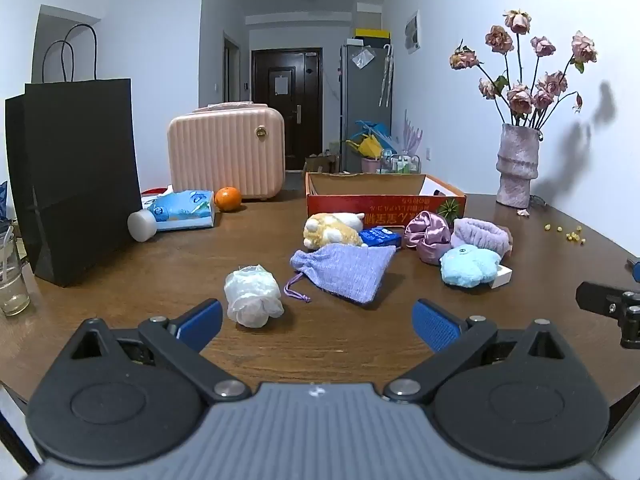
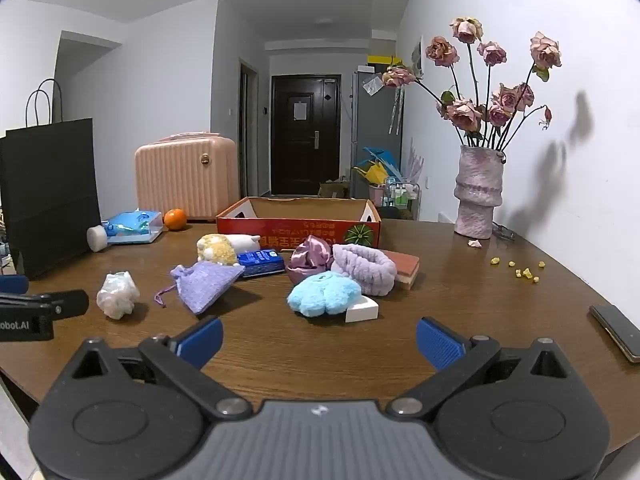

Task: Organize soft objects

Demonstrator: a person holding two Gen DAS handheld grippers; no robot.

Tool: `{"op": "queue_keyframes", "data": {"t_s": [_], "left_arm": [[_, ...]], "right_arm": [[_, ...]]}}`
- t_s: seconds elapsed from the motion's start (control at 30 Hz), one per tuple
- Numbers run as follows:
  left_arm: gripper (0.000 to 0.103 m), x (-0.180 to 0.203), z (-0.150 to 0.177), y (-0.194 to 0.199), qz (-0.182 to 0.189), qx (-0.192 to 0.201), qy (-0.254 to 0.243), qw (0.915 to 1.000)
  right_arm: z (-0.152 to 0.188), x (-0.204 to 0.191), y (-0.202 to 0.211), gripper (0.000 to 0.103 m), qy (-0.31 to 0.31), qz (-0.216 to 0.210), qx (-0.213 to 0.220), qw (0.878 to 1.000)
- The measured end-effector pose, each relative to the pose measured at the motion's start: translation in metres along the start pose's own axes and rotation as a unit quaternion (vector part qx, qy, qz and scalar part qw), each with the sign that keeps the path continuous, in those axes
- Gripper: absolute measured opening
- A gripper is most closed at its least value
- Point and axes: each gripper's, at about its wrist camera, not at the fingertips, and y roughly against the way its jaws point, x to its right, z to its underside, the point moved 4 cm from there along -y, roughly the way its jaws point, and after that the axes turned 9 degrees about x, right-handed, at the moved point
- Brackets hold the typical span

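Soft things lie on the brown table [image 1: 340, 344] before an open red cardboard box [image 1: 384, 200] [image 2: 298, 226]: a lilac drawstring pouch [image 1: 346, 270] [image 2: 206, 284], a yellow-white plush [image 1: 332, 230] [image 2: 218, 249], a purple satin scrunchie [image 1: 426, 236] [image 2: 310, 260], a lavender fluffy headband [image 1: 482, 236] [image 2: 364, 266], a light-blue plush [image 1: 470, 266] [image 2: 324, 294] and a crumpled white plastic wad [image 1: 252, 296] [image 2: 117, 294]. My left gripper [image 1: 318, 326] is open, empty, near the wad and pouch. My right gripper [image 2: 320, 340] is open, empty, short of the blue plush.
A black paper bag [image 1: 76, 176], pink case [image 1: 226, 150], tissue pack [image 1: 184, 210], white bottle [image 1: 142, 226] and orange [image 1: 228, 199] stand left. A blue carton [image 2: 260, 262], a small white box [image 2: 362, 310], a vase [image 2: 478, 196], yellow bits [image 2: 520, 270] and a phone [image 2: 618, 332] are also here.
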Motion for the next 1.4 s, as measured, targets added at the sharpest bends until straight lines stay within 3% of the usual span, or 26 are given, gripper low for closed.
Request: {"op": "queue_keyframes", "data": {"t_s": [1.4], "left_arm": [[0.103,0.002,-0.004,0.010,0.004,0.007,-0.001,1.0000]], "right_arm": [[0.006,-0.001,0.006,0.103,-0.005,-0.001,0.003,1.000]]}}
